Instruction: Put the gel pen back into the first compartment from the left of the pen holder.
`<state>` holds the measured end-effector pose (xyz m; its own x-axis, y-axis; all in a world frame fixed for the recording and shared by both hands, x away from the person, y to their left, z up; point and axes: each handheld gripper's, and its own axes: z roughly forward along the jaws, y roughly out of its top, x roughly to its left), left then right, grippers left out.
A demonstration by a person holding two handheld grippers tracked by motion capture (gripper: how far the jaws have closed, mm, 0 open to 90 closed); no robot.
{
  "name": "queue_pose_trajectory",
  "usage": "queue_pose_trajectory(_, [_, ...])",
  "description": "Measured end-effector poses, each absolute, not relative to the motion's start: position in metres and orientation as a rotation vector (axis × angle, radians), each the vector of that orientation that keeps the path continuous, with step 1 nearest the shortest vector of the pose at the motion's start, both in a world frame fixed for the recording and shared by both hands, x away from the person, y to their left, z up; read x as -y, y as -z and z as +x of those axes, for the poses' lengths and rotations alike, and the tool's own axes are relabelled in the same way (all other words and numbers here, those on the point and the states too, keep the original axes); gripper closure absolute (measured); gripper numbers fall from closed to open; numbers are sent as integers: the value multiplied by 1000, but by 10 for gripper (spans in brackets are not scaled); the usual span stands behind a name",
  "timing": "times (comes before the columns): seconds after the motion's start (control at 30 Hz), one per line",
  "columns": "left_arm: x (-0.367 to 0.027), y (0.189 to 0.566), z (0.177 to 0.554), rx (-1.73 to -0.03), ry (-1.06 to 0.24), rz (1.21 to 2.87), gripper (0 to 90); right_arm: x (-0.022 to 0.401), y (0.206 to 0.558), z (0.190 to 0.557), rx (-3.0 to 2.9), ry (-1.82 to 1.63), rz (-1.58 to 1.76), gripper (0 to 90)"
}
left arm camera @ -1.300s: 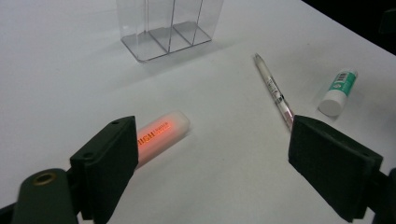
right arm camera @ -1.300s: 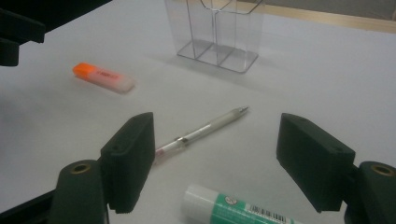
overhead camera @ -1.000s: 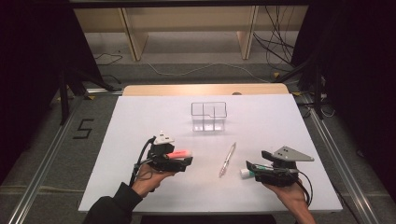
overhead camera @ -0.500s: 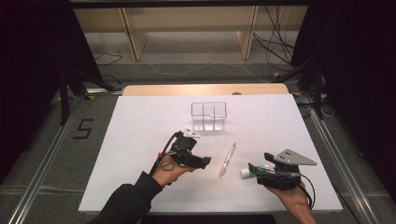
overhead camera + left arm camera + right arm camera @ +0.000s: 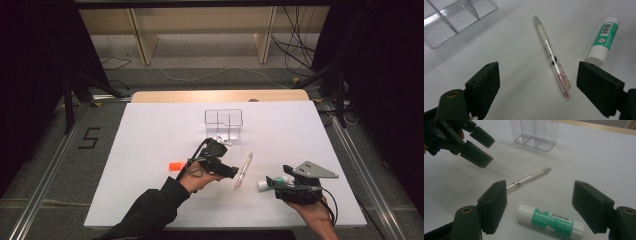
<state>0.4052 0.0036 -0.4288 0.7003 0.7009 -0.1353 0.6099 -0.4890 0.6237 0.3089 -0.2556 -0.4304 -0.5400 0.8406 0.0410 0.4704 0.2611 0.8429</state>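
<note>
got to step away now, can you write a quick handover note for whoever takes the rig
Left gripper: open, empty, jaws either side of the clear-barrelled pen lying on the white table.
Right gripper: open, empty, over the green-and-white glue stick.
Clear divided plastic organiser: empty, at the far middle.
Small orange piece: loose beside the left hand.
Done: nothing stowed.
Left: probably grip pen and glue stick, put them in the organiser.

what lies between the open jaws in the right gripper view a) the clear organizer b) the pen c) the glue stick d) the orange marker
c: in the right gripper view the green-and-white glue stick lies on the table between the open jaws of the right gripper, while the pen lies farther off, nearer the left gripper.
</note>
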Motion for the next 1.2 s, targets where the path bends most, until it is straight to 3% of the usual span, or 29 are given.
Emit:
queue_pose_trajectory(0.67, [30, 443, 427, -1004, -140, 2309, 269, 255, 432, 309, -2137, -1192, 1192, 289])
queue_pose_trajectory(1.2, [49, 450, 440, -1005, -104, 2346, 419, 255, 432, 310, -2140, -1198, 1189, 289])
